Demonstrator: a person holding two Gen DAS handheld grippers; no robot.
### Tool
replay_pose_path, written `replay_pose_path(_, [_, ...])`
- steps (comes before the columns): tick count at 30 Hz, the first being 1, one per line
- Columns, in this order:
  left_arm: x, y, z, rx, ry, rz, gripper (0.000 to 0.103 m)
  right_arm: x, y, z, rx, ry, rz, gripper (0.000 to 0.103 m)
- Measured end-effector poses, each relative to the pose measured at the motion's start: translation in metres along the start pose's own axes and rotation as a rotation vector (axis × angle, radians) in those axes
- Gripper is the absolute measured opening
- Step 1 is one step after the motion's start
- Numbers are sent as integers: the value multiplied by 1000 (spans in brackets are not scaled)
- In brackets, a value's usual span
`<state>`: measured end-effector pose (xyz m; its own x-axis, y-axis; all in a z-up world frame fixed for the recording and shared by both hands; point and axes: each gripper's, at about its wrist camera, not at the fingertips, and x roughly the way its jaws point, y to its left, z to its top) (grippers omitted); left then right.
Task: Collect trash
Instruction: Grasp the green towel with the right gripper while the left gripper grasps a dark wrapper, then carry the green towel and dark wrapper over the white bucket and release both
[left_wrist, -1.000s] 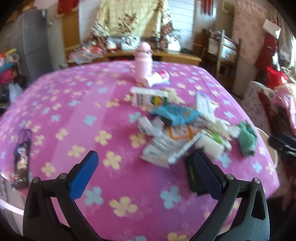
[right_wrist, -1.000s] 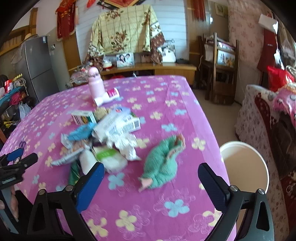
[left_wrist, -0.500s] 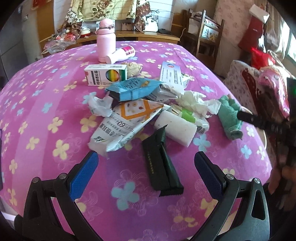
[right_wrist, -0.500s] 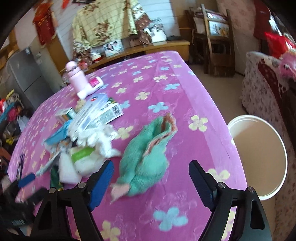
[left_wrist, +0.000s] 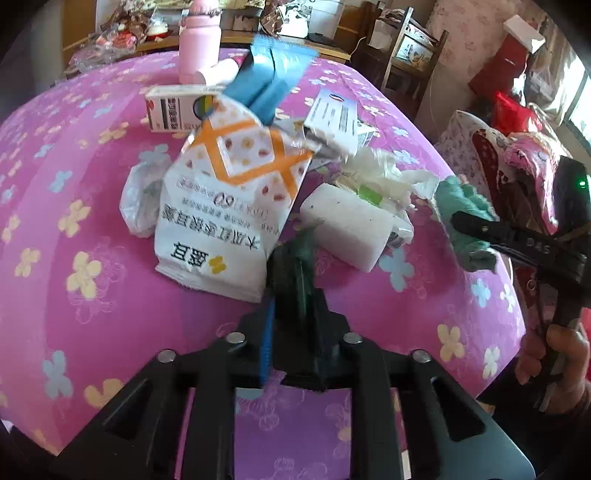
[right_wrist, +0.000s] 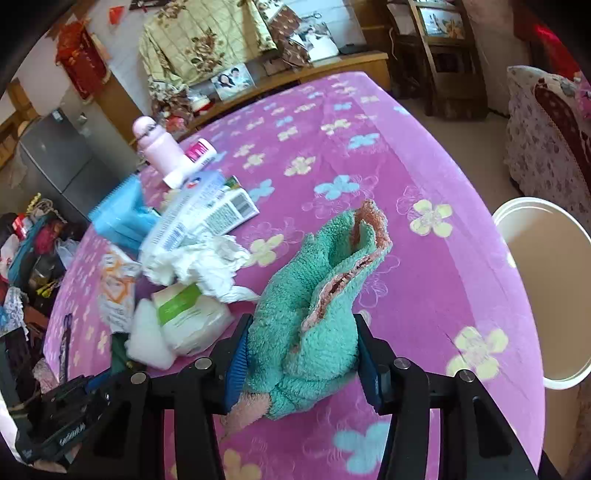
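A heap of trash lies on the pink flowered tablecloth (left_wrist: 92, 229): a white and orange snack bag (left_wrist: 229, 195), a blue packet (left_wrist: 269, 81), a white foam block (left_wrist: 347, 225), crumpled tissue (right_wrist: 207, 262) and cartons. My left gripper (left_wrist: 293, 317) is shut on a black wrapper (left_wrist: 291, 280) at the heap's near edge. My right gripper (right_wrist: 301, 354) is shut on a green fluffy cloth (right_wrist: 317, 295) with pink trim, right of the heap. The cloth also shows in the left wrist view (left_wrist: 465, 210).
A white bin (right_wrist: 546, 291) stands on the floor beyond the table's right edge. A pink bottle (right_wrist: 159, 147) and a white tube (right_wrist: 192, 160) stand at the far side. A patterned sofa (right_wrist: 546, 125) and a wooden chair (left_wrist: 402, 55) are at the right.
Both grippers have moved forward and closed. The left one now grips the black wrapper, the right one grips the green cloth. The blue packet has tipped up.
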<state>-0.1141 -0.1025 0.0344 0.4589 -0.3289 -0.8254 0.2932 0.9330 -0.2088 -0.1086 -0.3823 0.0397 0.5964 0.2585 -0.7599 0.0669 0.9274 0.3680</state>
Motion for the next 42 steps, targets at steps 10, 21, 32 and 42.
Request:
replay_pose_path(10, [-46, -30, 1, 69, -47, -105, 14, -50, -11, -8, -22, -85, -16, 50])
replay_pose_path(21, [-41, -118, 25, 197, -36, -209, 14, -83, -76, -15, 51, -116, -114, 50])
replay_pose_path(32, [41, -245, 63, 308, 51, -331, 14, -77, -185, -2, 150, -38, -286, 50])
replay_pose_path(42, [110, -303, 82, 292, 92, -362, 17, -66, -247, 0, 289, -23, -361, 55])
